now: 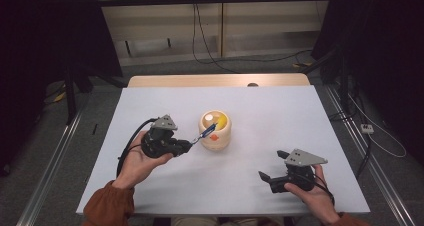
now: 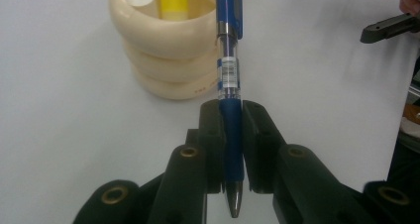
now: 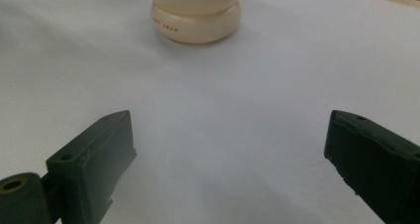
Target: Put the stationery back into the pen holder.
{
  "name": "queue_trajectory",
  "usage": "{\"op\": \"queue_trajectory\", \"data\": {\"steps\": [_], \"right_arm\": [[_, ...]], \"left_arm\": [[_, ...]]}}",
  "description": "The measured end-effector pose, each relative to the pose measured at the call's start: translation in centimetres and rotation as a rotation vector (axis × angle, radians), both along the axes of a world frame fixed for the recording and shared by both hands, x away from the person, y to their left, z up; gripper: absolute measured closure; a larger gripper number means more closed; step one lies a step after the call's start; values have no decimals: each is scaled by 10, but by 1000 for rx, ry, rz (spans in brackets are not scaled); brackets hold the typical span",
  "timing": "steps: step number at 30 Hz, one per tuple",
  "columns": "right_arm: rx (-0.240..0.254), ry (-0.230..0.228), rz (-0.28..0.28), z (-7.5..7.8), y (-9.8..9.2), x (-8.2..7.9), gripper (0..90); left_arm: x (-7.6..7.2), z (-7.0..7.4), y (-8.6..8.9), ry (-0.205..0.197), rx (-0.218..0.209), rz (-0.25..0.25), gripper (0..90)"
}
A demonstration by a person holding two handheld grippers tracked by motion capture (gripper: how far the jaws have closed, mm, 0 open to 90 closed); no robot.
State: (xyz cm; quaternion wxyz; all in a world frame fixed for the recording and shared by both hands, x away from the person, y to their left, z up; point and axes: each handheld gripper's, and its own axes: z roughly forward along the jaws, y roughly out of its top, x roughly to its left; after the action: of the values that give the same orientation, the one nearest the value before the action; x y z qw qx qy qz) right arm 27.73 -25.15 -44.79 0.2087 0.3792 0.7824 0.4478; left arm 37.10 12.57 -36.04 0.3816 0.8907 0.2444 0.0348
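Nearest the front edge of the surface (image 1: 280, 111), the right hand-held gripper (image 1: 273, 165) lay with jaws wide apart, empty. Farther in, left of centre, the left hand-held gripper (image 1: 186, 145) clamped a blue pen (image 2: 231, 110), its far end over the cream holder (image 1: 215, 130) at mid-surface.

The left claw (image 1: 189, 144) grips a blue pen (image 1: 206, 133) angled over the cream holder (image 1: 215, 136).

One blue pen (image 2: 231, 85) and one cream ringed holder (image 1: 216, 130) sit near the table's (image 1: 300, 116) middle. Inside the holder stands one yellow marker (image 2: 173, 1). Two grippers: left gripper (image 2: 232, 149), right gripper (image 1: 274, 167).
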Motion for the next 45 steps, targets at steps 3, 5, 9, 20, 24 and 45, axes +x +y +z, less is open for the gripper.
{"op": "queue_trajectory", "data": {"steps": [3, 5, 9, 20, 24, 45], "right_arm": [[-15, -14, 2, 3, 7, 2, 59], [-20, -28, 16, 4, 11, 3, 59], [-67, -53, 51, 6, 22, 4, 59], [-184, -141, 73, 12, 42, 5, 94], [-241, -185, 87, 13, 46, 3, 120], [-574, -452, 257, 7, 88, 8, 390]], "left_arm": [[-1, 0, -9, 4, 7, -26, 803], [-2, 0, -15, 7, 26, -49, 803], [-1, 0, -30, 20, 38, -84, 803], [3, -14, -66, 60, 106, -156, 803], [4, -20, -72, 89, 124, -161, 803], [8, -27, -97, 178, 164, -222, 803]]}}
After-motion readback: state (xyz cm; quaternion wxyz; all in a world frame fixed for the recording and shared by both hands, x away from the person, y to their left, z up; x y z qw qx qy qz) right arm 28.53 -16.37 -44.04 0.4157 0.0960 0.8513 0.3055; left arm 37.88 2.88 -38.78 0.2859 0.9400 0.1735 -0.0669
